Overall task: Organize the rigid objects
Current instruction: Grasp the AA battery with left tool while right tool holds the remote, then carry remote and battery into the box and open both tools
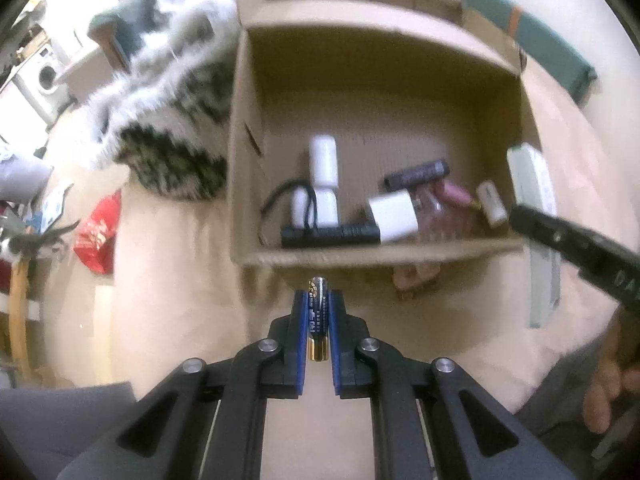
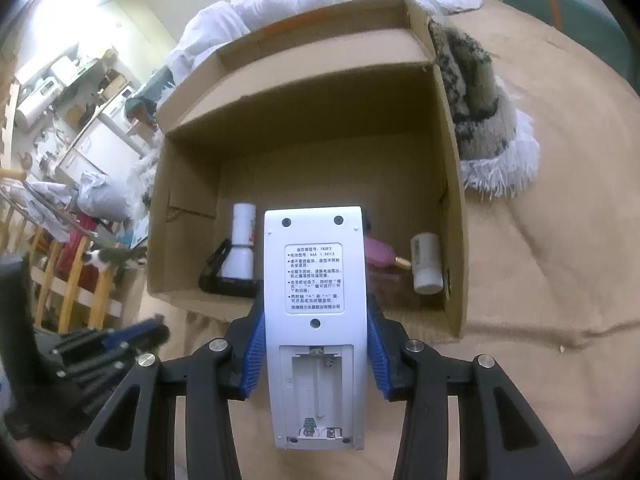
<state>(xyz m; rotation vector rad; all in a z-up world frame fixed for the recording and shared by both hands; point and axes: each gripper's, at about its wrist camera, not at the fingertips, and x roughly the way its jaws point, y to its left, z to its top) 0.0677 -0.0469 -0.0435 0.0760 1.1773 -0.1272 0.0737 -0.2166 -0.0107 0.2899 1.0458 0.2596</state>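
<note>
A: Right, largest first. Tan bedcover (image 2: 540, 300) under everything, with an open cardboard box (image 2: 188, 216) sitting on it, flaps up at the far side.

B: Beside the box?

A: Fluffy black-and-white speckled blanket (image 1: 176, 160) touching the box wall, left of it in the left wrist view. A teal cushion with an orange stripe (image 2: 568, 12) lies far right.

B: Task item, appearance and place?

A: White remote control (image 2: 316, 280), back face up, printed label panel in the middle, three dark screw holes. Battery cover off, compartment bare with spring contacts visible. It is above the near edge of the box, its far end overlapping the box interior in the right wrist view.

B: Right gripper (image 2: 316, 320)?

A: Clenched on the remote, blue pads against both long edges.

B: Left gripper (image 1: 318, 300)?

A: Clamped on a dark blue and gold battery (image 1: 319, 316), lengthwise between the pads, just short of the box's near wall.

B: Box contents?

A: All along the near wall. Two white cylindrical bottles (image 1: 325, 180) end to end at left, a black cord (image 1: 288, 196) looped round them. Black bar-shaped item (image 1: 332, 236), identity unclear. White charger block (image 1: 394, 216). Dark purple tube (image 1: 418, 173). Pink item with a gold tip (image 2: 380, 254). Small white bottle (image 2: 427, 264) at right.
</note>
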